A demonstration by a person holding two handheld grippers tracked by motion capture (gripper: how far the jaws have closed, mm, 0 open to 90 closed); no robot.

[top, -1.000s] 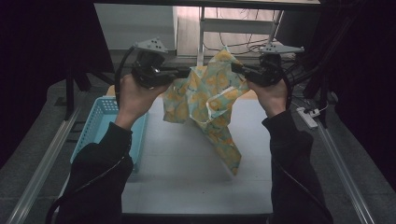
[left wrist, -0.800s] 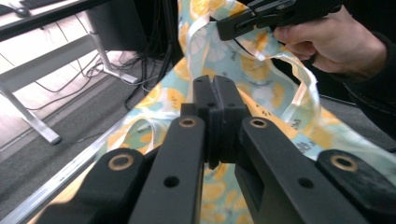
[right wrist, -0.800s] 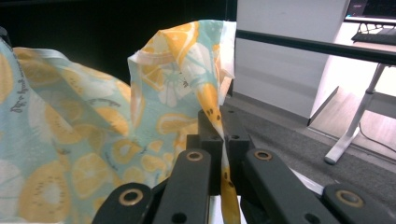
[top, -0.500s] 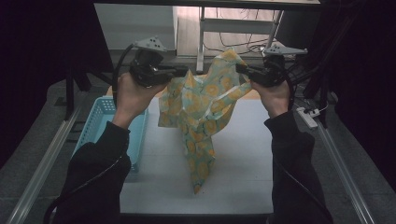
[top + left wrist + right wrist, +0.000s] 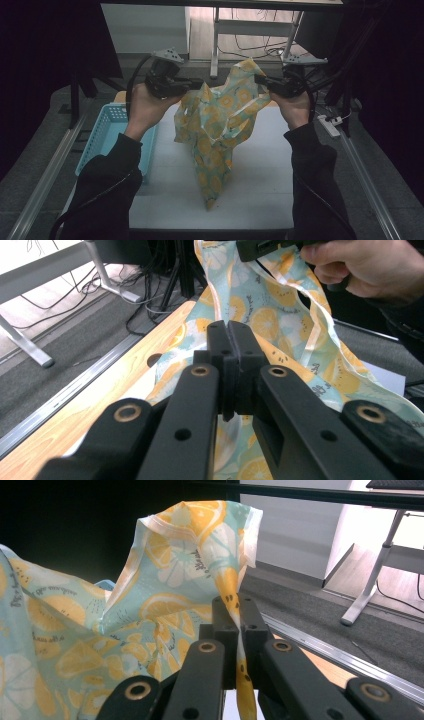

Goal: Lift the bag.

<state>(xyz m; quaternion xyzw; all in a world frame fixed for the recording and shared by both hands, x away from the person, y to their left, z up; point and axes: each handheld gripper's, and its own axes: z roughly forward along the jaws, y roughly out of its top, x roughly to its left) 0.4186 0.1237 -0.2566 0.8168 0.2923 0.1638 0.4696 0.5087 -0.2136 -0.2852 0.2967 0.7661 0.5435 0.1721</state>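
Cloth [image 5: 220,125] printed with orange slices on pale blue hangs in folds above the white bench [image 5: 260,195], its lowest tip reaching down near the bench's front. A blue basket [image 5: 102,135] sits at the bench's left edge. The left gripper [image 5: 197,86] has its jaws clamped on the cloth's left edge, and the right gripper [image 5: 260,80] pinches the upper right edge.

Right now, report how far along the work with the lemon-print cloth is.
Done: both tongs are shut on the pale blue, orange-and-lemon-print fabric piece, the left tongs and right tongs each gripping an upper part. In hand: it hangs crumpled between them, its lower tip on the white table top. Left: likely spreading or folding it. The light blue plastic basket sits beside it.
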